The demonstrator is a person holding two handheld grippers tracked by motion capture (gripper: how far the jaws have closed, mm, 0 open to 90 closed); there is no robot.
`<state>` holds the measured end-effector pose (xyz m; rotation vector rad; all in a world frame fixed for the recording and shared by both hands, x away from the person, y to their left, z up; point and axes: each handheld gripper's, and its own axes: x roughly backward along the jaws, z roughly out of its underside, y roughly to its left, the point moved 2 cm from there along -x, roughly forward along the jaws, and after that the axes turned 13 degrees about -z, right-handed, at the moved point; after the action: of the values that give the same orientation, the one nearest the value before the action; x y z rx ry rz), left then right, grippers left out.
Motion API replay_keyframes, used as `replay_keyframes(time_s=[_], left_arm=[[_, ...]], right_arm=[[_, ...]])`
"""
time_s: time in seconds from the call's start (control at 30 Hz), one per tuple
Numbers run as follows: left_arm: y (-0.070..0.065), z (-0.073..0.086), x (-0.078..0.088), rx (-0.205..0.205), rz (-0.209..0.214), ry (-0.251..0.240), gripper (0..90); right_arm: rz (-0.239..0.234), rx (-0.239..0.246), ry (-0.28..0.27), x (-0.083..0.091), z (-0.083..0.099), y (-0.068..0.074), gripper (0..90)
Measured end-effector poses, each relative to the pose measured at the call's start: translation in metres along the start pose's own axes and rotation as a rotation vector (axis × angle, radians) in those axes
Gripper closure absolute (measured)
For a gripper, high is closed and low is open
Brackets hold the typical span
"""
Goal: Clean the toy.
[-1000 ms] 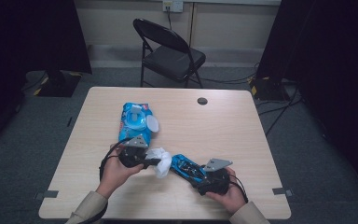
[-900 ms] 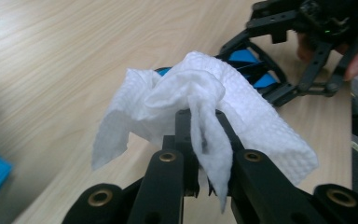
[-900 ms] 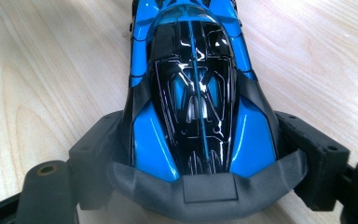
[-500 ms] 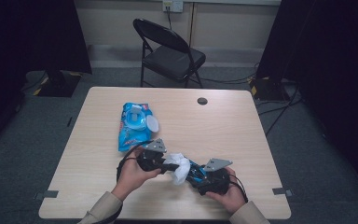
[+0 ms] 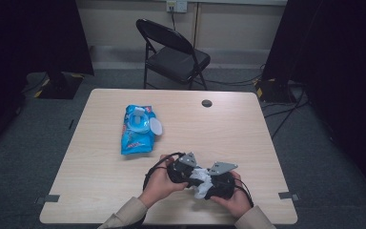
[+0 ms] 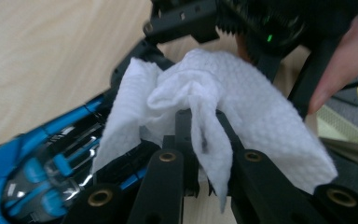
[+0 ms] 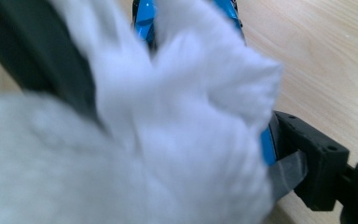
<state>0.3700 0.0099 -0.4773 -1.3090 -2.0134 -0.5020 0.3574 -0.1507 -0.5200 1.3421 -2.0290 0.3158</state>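
At about 6 o'clock on the table (image 5: 100,191), near the front edge, the left gripper (image 5: 183,169) and the right gripper (image 5: 219,183) meet tip to tip, with a crumpled white wipe (image 5: 201,180) bunched between them. In the left gripper view the left gripper (image 6: 200,140) has its jaws drawn narrow, pinching a fold of the wipe (image 6: 223,107), which drapes over both black jaws. At 8 o'clock from there lies a shiny blue item (image 6: 42,163), held in the right gripper (image 7: 303,163), whose jaws stand wide around it; the wipe (image 7: 168,140), blurred, lies over the blue item (image 7: 145,21). At 11 o'clock from the hands, well apart, a blue wipes pack (image 5: 137,129) lies flat with its lid flap open. A black folding chair (image 5: 174,52) stands beyond the table at 12 o'clock
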Motion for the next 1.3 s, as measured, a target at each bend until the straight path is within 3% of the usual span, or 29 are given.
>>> replay_keyframes(time_s=[0.3,0.5,0.73,0.97,1.13,1.3], left_arm=[[0.004,0.002,-0.001,-0.005,0.006,0.013,84.9],[0.008,0.005,0.005,-0.027,-0.036,0.024,84.4],[0.017,0.01,0.011,-0.016,-0.064,0.042,84.9],[0.018,0.013,0.011,0.012,-0.039,0.04,84.9],[0.013,0.008,0.009,-0.006,-0.038,0.056,84.8],[0.015,0.01,0.008,0.024,-0.019,0.051,84.9]], right_arm=[[-0.001,0.0,0.0,0.0,0.0,0.0,22.0],[-0.001,-0.001,0.0,0.0,0.0,0.0,22.0],[-0.001,-0.001,0.0,0.0,0.0,0.0,22.0],[-0.001,-0.001,0.0,0.0,0.0,0.0,22.0],[0.0,-0.002,0.0,0.001,0.001,0.001,22.0],[-0.002,-0.002,-0.001,0.001,0.0,0.0,21.8]])
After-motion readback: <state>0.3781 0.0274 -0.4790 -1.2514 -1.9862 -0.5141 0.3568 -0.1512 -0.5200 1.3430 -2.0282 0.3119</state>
